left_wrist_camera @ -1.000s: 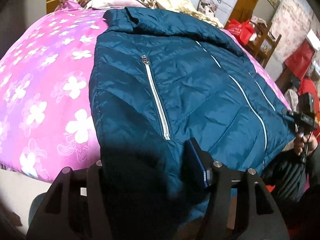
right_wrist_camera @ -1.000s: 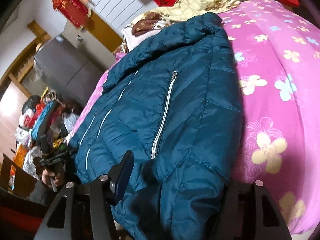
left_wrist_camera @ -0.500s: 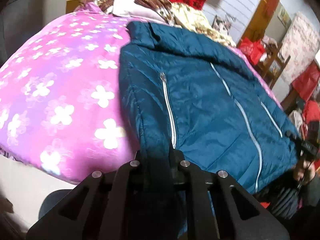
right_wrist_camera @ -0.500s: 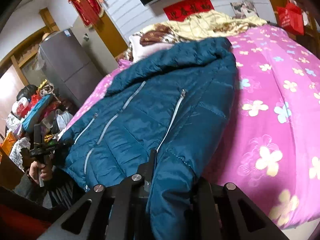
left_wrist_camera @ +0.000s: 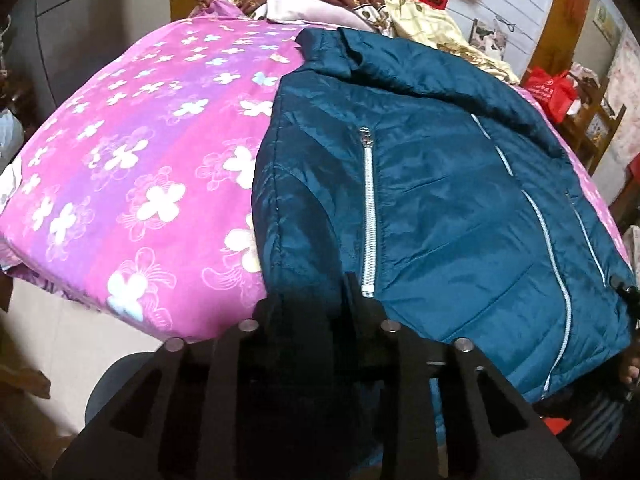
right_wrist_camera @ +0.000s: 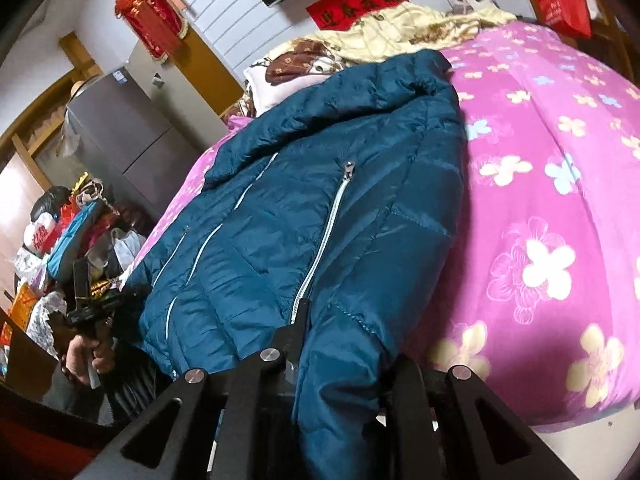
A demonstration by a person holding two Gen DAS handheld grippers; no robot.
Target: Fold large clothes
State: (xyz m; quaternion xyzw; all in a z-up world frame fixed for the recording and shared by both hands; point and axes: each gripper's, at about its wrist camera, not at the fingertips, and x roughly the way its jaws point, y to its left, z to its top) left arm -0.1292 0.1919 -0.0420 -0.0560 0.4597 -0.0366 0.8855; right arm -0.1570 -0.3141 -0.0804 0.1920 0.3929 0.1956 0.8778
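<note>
Teal quilted jacket (left_wrist_camera: 440,200) lies front-up on a pink flowered quilt (left_wrist_camera: 132,168) covering the bed, collar at the far end near the pillows (left_wrist_camera: 304,0), hem hanging over the near edge. White zips run down the front and across the chest pockets. Left gripper (left_wrist_camera: 312,300) sits at the jacket's near left hem; a fold of the dark fabric is between its fingers, and the jaws are opening slightly around it, the pads still pressing on the cloth as far as the view shows. Right gripper (right_wrist_camera: 344,332) is at the near right hem, jaws pinched narrow on a bunched ridge of hem fabric just beside the end of a pocket zip. In the right wrist view, the left gripper appears at the far left, held by a person's hand (right_wrist_camera: 86,356). A red banner (right_wrist_camera: 356,4) hangs on the far wall, and a grey cabinet (right_wrist_camera: 120,136) stands left of the bed.
</note>
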